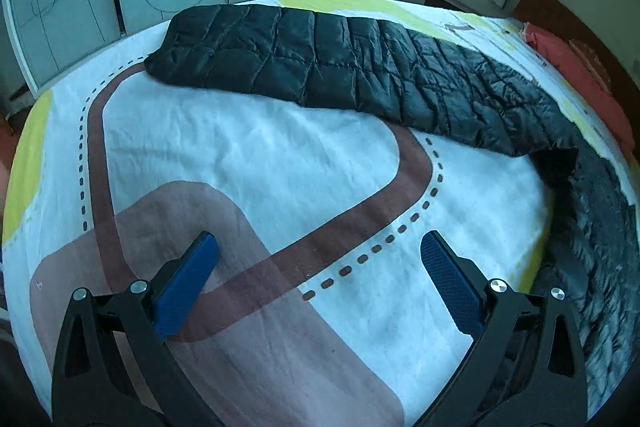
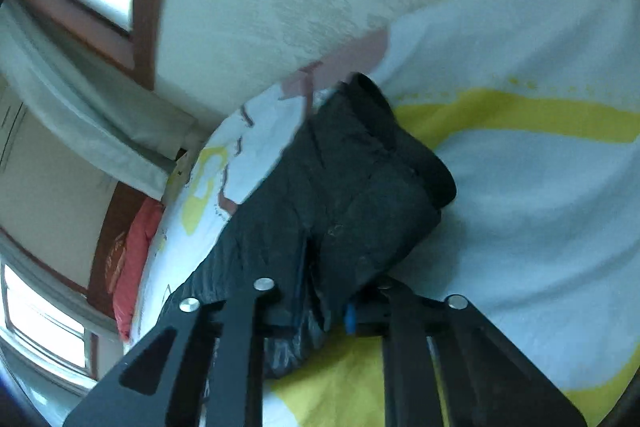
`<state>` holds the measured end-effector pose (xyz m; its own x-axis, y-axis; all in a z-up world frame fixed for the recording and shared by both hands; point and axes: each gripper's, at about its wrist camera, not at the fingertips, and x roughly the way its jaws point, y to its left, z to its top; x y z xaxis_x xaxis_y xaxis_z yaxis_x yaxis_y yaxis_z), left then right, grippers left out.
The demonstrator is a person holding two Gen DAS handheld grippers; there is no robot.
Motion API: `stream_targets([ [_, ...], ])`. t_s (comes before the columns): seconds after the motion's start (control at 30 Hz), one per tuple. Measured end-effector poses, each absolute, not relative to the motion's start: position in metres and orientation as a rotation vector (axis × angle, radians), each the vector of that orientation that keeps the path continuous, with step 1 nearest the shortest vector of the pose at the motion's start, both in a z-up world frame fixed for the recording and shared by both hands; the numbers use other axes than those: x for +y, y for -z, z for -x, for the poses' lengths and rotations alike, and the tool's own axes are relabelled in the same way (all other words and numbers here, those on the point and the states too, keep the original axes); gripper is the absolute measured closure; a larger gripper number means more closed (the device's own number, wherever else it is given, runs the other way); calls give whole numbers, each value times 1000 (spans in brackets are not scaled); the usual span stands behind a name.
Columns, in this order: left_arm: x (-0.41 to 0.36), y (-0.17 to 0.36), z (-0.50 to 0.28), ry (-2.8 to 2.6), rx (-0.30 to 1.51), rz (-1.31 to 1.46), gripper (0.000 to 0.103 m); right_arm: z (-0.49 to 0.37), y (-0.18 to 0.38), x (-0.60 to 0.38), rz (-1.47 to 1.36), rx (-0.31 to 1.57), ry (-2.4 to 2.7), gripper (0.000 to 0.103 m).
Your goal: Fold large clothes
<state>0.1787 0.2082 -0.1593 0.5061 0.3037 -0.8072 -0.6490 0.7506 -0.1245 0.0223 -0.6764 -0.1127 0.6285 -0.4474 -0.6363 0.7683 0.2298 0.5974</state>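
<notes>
Right tongs [image 2: 320, 307]: clenched on black quilted coat [image 2: 332, 195] | left tongs [image 1: 320, 259]: released | writing: none readable

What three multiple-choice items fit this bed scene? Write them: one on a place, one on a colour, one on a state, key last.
1. Where does the black quilted coat lie?
A. on the bed sheet
B. on the floor
C. on a chair

2. What colour are the pads of the left tongs?
A. red
B. blue
C. white

3. How do the right tongs stand?
A. wide open over bare sheet
B. shut on the coat
C. shut on a pillow

Key: 1 A, the coat stretches across the patterned sheet; 2 B, both pads show blue; 3 B, black fabric is pinched between the closed fingers.
</notes>
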Motion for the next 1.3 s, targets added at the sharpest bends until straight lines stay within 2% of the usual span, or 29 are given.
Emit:
stream_targets([
  [0.27,205,166,-183,-614,878,377,2,-111,33,-589,-761,387,617,91],
  [0.5,207,170,-189,-622,881,334,2,-225,0,-475,-621,480,346,91],
  [0.97,211,174,-189,-606,842,326,2,-402,45,-253,-477,731,-34,91],
  [1.3,209,175,-188,-609,834,320,2,-430,100,-177,-326,930,-97,90],
])
